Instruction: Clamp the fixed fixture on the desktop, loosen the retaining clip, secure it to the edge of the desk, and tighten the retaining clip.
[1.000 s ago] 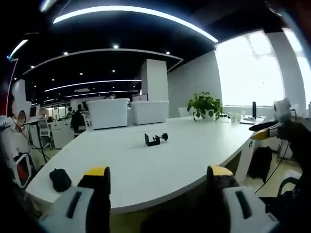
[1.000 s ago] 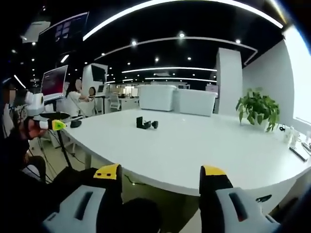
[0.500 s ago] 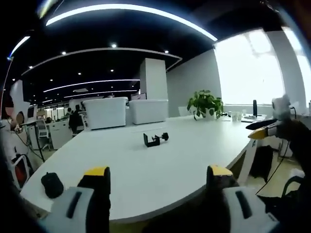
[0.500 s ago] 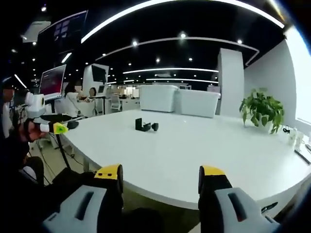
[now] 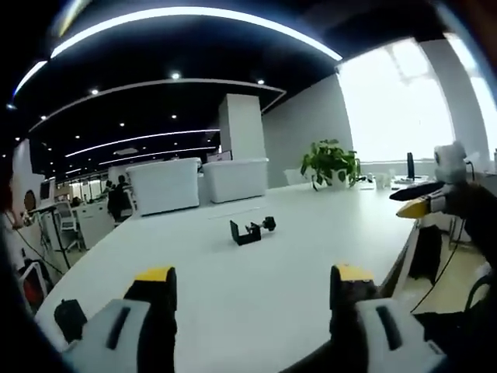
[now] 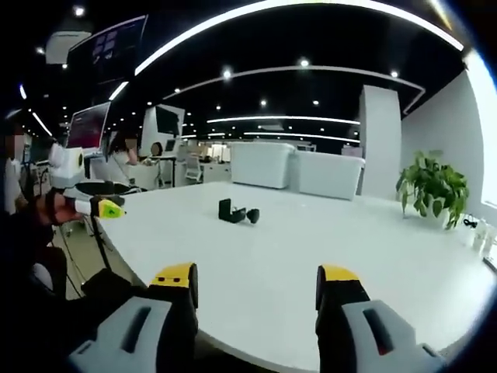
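Our left gripper (image 5: 248,284) hangs released over the near part of the white counter (image 5: 311,233), its yellow-tipped jaws wide apart with nothing between them; our right gripper (image 6: 252,280) is likewise spread and empty above the counter's near edge in its own view. Each one also appears at the side of the other's view, raised well off the counter. Ahead of both, well apart from either, the fixed fixture (image 5: 251,231) lies out on the open surface, a small black clamp with its knob end toward one side, seen in the right gripper view as a dark block with round parts beside it (image 6: 237,213). Beyond it stand two white bins (image 5: 194,180) and a potted plant (image 5: 332,163), and a dark object (image 5: 68,318) lies near the counter's edge by the left jaw. We judge the reach has yet to close. The risk we see: the fixture is small and lies loose on a smooth top, so a jaw arriving off-centre could push it sliding or tip it rather than clamp it, and a grip on the knob could leave the clip unable to turn.
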Action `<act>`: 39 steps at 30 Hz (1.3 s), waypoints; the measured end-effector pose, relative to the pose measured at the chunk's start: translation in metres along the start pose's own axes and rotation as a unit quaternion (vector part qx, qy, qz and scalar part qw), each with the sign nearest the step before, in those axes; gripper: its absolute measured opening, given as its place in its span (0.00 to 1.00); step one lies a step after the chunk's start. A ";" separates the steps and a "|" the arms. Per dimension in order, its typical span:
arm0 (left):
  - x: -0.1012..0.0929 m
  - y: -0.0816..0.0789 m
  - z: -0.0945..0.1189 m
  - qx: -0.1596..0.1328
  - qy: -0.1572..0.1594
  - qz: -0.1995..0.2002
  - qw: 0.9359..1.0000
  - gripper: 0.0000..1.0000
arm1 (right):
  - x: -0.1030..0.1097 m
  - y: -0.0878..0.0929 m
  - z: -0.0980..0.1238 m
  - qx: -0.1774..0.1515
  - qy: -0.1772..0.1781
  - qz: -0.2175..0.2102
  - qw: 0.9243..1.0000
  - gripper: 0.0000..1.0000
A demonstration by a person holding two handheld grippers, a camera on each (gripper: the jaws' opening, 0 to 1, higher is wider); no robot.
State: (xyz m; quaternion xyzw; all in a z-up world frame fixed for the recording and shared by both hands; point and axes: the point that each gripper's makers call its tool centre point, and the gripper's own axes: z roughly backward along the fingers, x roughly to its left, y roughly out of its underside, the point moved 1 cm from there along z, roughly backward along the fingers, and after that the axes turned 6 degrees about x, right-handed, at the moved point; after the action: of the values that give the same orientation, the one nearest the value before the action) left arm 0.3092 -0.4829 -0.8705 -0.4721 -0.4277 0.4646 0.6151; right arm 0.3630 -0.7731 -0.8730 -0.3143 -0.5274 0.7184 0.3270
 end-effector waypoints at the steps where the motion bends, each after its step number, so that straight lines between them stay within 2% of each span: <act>1: 0.000 -0.001 -0.003 -0.002 0.002 0.005 1.000 0.80 | 0.000 0.000 -0.002 -0.001 -0.002 -0.003 1.000 0.57; 5: -0.004 -0.001 -0.014 -0.006 0.012 0.014 1.000 0.80 | -0.001 -0.003 -0.009 -0.006 -0.007 -0.012 1.000 0.57; 15: 0.006 0.015 -0.053 0.006 -0.003 0.011 1.000 0.80 | -0.003 -0.013 -0.040 -0.013 -0.009 -0.009 1.000 0.56; 20: 0.011 0.020 -0.066 0.008 -0.006 0.024 1.000 0.80 | 0.000 -0.014 -0.048 -0.014 -0.014 -0.008 1.000 0.56; 24: 0.012 0.019 -0.076 0.006 -0.009 0.023 1.000 0.80 | -0.002 -0.011 -0.058 -0.012 -0.014 -0.008 1.000 0.55; 28: 0.010 0.018 -0.085 -0.011 0.007 0.030 0.999 0.81 | -0.007 -0.003 -0.078 -0.011 -0.016 0.002 1.000 0.54; 32: 0.010 0.020 -0.088 -0.004 0.003 0.022 1.000 0.81 | -0.009 0.002 -0.085 0.001 -0.011 -0.004 1.000 0.54; 37: 0.017 0.017 -0.095 -0.007 0.000 0.032 0.999 0.81 | -0.009 -0.001 -0.093 -0.005 -0.012 -0.013 1.000 0.53; 39: 0.021 0.020 -0.100 0.004 -0.008 0.032 0.999 0.81 | -0.010 -0.001 -0.103 -0.011 -0.012 -0.005 1.000 0.53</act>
State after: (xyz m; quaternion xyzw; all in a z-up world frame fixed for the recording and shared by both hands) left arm 0.4063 -0.4779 -0.9070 -0.4794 -0.4158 0.4896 0.5980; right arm 0.4513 -0.7243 -0.8962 -0.3063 -0.5411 0.7145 0.3207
